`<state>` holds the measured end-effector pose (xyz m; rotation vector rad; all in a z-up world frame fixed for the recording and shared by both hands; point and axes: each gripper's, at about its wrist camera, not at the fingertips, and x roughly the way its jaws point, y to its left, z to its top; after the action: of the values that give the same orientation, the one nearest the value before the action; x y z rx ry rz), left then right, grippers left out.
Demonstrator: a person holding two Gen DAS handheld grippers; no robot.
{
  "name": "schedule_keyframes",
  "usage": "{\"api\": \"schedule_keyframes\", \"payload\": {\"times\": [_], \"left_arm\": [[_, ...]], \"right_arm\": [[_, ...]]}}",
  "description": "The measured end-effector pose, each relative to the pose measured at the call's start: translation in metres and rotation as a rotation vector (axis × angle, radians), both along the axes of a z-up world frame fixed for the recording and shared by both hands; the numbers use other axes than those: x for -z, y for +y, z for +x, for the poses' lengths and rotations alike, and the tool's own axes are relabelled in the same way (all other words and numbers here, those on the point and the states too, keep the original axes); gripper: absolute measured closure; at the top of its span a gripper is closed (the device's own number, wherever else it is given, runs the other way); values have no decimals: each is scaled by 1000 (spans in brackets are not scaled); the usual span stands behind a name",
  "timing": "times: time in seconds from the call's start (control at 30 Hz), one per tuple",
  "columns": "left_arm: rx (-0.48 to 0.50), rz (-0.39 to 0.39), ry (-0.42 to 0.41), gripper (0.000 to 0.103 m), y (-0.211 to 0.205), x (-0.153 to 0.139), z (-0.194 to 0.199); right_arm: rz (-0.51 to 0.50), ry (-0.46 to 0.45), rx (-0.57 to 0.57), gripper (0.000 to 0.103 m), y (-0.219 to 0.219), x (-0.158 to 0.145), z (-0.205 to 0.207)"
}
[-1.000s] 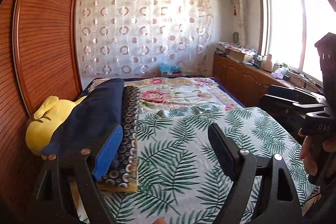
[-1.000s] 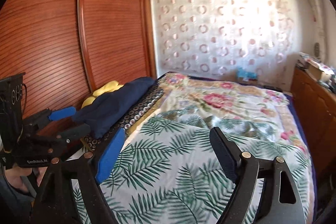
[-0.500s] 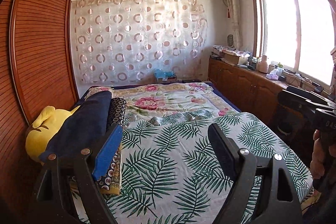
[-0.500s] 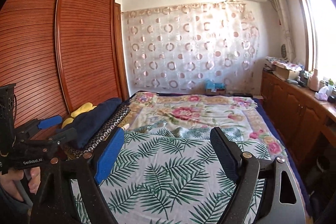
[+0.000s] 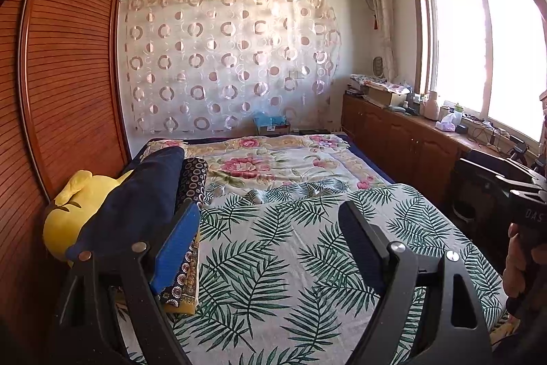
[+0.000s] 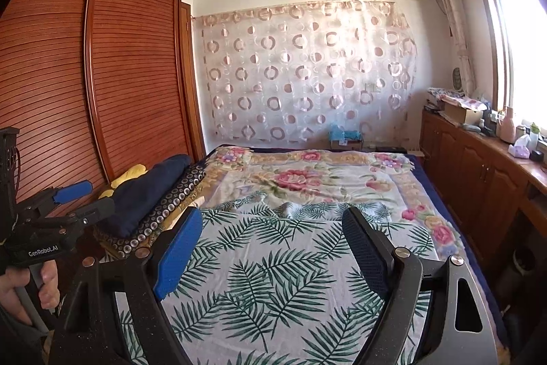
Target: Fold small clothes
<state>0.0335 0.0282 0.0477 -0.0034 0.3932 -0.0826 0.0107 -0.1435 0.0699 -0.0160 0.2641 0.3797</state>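
Note:
My left gripper (image 5: 270, 235) is open and empty, held above the near end of a bed covered with a white palm-leaf sheet (image 5: 294, 248). My right gripper (image 6: 273, 238) is open and empty too, over the same sheet (image 6: 273, 262). The left gripper also shows at the left edge of the right wrist view (image 6: 82, 200), and the right gripper at the right edge of the left wrist view (image 5: 495, 183). A small pale crumpled piece of cloth (image 5: 254, 195) lies at the sheet's far edge; it also shows in the right wrist view (image 6: 290, 210).
A navy bolster (image 5: 136, 200), a yellow plush toy (image 5: 68, 218) and a circle-patterned cushion (image 5: 193, 177) lie along the bed's left side by the wooden wardrobe (image 5: 68, 74). A floral blanket (image 5: 273, 159) covers the far half. Low cabinets (image 5: 403, 139) with clutter line the right wall under the window.
Both grippers have tilted upward and drawn back, so more of the wall, curtain and ceiling shows. Both stayed open and empty.

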Motion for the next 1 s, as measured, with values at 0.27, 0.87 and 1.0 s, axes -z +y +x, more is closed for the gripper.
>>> {"api": "schedule_keyframes", "payload": {"times": [0.27,0.87,1.0], "left_arm": [[-3,-9,4,19,2,0,-2],[-1,-6,4,19,1,1,-3],[-2,-7,3,19,1,1,-3]], "right_arm": [[-1,1,-2,18,-3,0,2],[-2,3,5,18,-19,0,0],[-4,2,7,18,-21,-2,-1]]}}
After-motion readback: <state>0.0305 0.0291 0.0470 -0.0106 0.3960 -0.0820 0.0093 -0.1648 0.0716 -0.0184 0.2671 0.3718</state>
